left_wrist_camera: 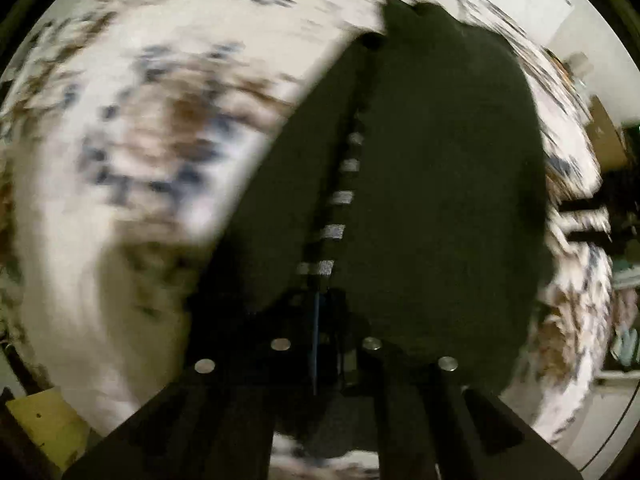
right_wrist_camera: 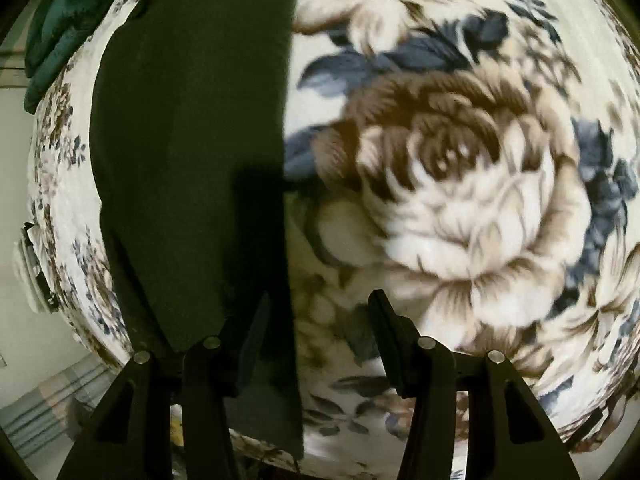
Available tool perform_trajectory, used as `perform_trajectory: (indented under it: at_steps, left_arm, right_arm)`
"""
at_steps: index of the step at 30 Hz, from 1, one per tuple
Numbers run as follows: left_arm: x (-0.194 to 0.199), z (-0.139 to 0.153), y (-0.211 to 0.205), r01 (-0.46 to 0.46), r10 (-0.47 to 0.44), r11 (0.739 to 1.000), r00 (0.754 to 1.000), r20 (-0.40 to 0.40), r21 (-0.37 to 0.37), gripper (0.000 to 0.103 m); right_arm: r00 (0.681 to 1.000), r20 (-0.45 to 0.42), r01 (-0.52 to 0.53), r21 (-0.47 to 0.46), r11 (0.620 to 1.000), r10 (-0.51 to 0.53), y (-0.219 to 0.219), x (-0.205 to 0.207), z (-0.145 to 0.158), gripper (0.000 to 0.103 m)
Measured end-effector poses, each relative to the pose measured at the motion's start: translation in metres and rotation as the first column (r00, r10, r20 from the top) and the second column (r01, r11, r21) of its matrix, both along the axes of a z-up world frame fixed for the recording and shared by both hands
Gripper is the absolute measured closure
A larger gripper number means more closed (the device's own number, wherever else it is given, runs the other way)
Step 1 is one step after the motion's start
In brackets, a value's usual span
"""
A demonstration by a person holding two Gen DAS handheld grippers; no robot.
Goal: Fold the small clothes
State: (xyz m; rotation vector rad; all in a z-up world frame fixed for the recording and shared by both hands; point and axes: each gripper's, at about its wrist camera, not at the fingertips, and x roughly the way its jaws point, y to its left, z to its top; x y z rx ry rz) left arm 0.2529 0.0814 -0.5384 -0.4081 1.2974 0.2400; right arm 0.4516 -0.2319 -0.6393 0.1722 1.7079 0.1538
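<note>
2 grippers are on 1 dark green garment (right_wrist_camera: 192,152) spread over the floral blanket (right_wrist_camera: 460,200): my left gripper (left_wrist_camera: 340,216) is clamped narrow on a raised fold of it, though that view is blurred, while my right gripper (right_wrist_camera: 316,336) stands wide, one finger over the cloth's straight edge. I judge the fold is mid-carry; next I must lay that flap down square.

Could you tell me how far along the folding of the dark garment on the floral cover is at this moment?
Done: in the right wrist view the dark garment lies flat on the floral cover with one straight edge, possibly a fold. In hand: the left gripper looks closed on dark cloth in a blurred, moving frame, so a fold seems under way. The right gripper is open, holding nothing. Left: finishing the fold; further steps cannot be judged.
</note>
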Motion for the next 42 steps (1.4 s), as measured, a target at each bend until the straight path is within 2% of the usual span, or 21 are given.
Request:
perform_trajectory:
  at_steps: [3, 6, 7, 10, 12, 14, 17, 19, 20, 21, 23, 26, 27, 28, 30, 33, 37, 40, 42]
  left_arm:
    - [-0.022, 0.004, 0.049, -0.107, 0.108, 0.994, 0.994, -0.026, 0.017, 0.101]
    - [-0.04, 0.008, 0.087, -0.212, 0.21, 0.975, 0.977, -0.036, -0.061, 0.1]
    - [-0.042, 0.011, 0.091, -0.222, 0.22, 0.971, 0.975, -0.03, -0.09, 0.099]
    - [-0.035, 0.018, 0.08, -0.186, 0.187, 0.973, 0.982, -0.003, -0.134, 0.083]
    - [-0.026, 0.016, 0.06, -0.134, 0.137, 0.981, 0.99, 0.012, -0.14, 0.058]
    - [-0.018, 0.012, 0.042, -0.083, 0.088, 0.985, 0.996, 0.025, -0.148, 0.057]
    - [-0.004, -0.003, 0.011, -0.002, 0.004, 0.991, 1.0, 0.01, -0.13, 0.057]
    - [0.0, -0.015, -0.005, 0.049, -0.049, 0.995, 0.999, -0.002, -0.083, 0.059]
    - [0.0, -0.019, -0.011, 0.071, -0.072, 0.996, 0.997, -0.006, -0.051, 0.077]
    - [0.001, -0.023, -0.016, 0.094, -0.094, 0.996, 0.996, -0.012, -0.006, 0.099]
    - [0.0, -0.025, -0.017, 0.108, -0.108, 0.994, 0.994, 0.003, 0.014, 0.1]
    - [-0.005, -0.016, -0.013, 0.096, -0.097, 0.995, 0.994, 0.046, 0.032, 0.102]
    - [-0.007, -0.012, -0.01, 0.087, -0.089, 0.996, 0.994, 0.06, 0.032, 0.102]
    - [-0.01, -0.008, -0.006, 0.078, -0.08, 0.997, 0.994, 0.069, 0.03, 0.102]
    - [-0.015, 0.0, 0.003, 0.048, -0.048, 0.999, 0.995, 0.085, 0.002, 0.102]
    - [-0.023, 0.012, 0.019, 0.012, -0.009, 1.0, 0.994, 0.106, -0.025, 0.102]
    - [-0.025, 0.013, 0.033, -0.018, 0.021, 0.999, 0.995, 0.102, -0.035, 0.102]
    - [-0.027, 0.007, 0.04, -0.034, 0.038, 0.999, 0.996, 0.079, -0.041, 0.102]
    - [-0.026, -0.004, 0.047, -0.023, 0.027, 0.996, 0.999, 0.042, -0.089, 0.101]
  right_arm:
    - [1.0, 0.007, -0.016, 0.005, 1.0, 0.016, 0.001, -0.003, 0.004, 0.049]
    - [1.0, 0.016, -0.026, 0.019, 0.999, 0.025, 0.007, 0.002, 0.009, 0.049]
    - [0.999, 0.019, -0.027, 0.028, 0.999, 0.026, 0.012, 0.005, 0.012, 0.049]
    - [0.999, 0.026, -0.031, 0.064, 0.997, 0.03, 0.031, 0.02, 0.019, 0.049]
    - [0.999, 0.037, -0.039, 0.096, 0.995, 0.036, 0.048, 0.041, 0.027, 0.049]
    - [0.997, 0.065, -0.056, 0.108, 0.993, 0.049, 0.069, 0.068, 0.036, 0.048]
    - [0.988, 0.119, -0.11, 0.119, 0.987, 0.096, 0.115, 0.119, 0.048, 0.036]
    - [0.981, 0.151, -0.137, 0.104, 0.985, 0.121, 0.142, 0.153, 0.051, 0.034]
    - [0.978, 0.156, -0.157, 0.093, 0.983, 0.141, 0.16, 0.172, 0.049, 0.034]
    - [0.975, 0.166, -0.162, 0.071, 0.984, 0.149, 0.177, 0.192, 0.046, 0.034]
    - [0.971, 0.183, -0.163, 0.019, 0.986, 0.157, 0.206, 0.23, 0.039, 0.034]
    - [0.974, 0.15, -0.161, -0.056, 0.985, 0.168, 0.23, 0.271, 0.018, 0.033]
    - [0.976, 0.13, -0.162, -0.102, 0.982, 0.174, 0.237, 0.281, 0.009, 0.043]
    - [0.977, 0.13, -0.155, -0.132, 0.979, 0.172, 0.237, 0.282, 0.004, 0.095]
    - [0.975, 0.168, -0.121, -0.158, 0.98, 0.147, 0.237, 0.285, 0.011, 0.093]
    - [0.958, 0.221, -0.144, -0.181, 0.973, 0.183, 0.246, 0.282, 0.029, 0.093]
    - [0.958, 0.237, -0.127, -0.163, 0.978, 0.164, 0.256, 0.286, 0.044, 0.093]
    - [0.956, 0.243, -0.128, -0.161, 0.979, 0.165, 0.28, 0.286, 0.041, 0.093]
    - [0.954, 0.22, -0.161, -0.191, 0.968, 0.202, 0.299, 0.271, 0.023, 0.092]
